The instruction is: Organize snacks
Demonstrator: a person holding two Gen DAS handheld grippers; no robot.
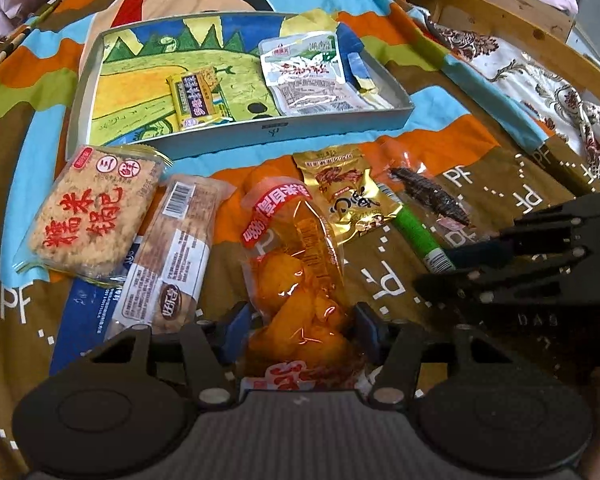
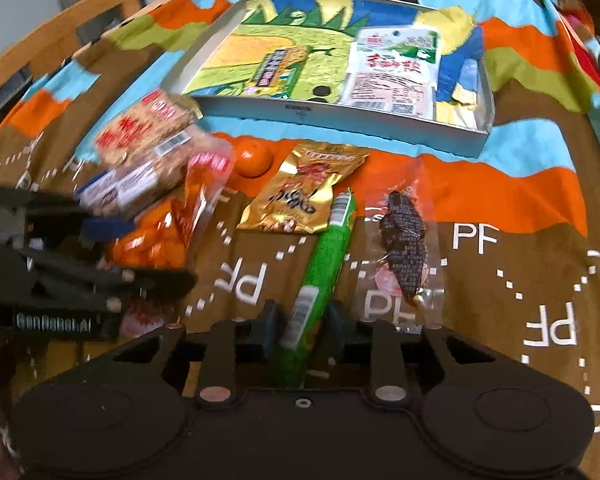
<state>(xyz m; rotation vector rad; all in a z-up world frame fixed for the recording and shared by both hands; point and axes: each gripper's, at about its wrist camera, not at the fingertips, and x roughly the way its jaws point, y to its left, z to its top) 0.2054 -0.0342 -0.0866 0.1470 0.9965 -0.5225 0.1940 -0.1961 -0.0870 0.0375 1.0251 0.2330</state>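
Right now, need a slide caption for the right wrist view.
Right gripper straddles the green stick snack; gold pouch and tray lie ahead.

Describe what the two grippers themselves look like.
Both are matte black plastic with linkage arms, silvery pivot pins and two round discs on the body. The left gripper has blue pads; white lettering marks its side. The right gripper shows faint "DAS" lettering.

The left gripper [image 1: 300, 330] sits low over the patterned bedspread [image 1: 380, 280], jaws closed against an orange snack bag [image 1: 296, 292]. The right gripper [image 2: 300, 326] (just to its right) appears clamped on a green stick packet [image 2: 320, 276].
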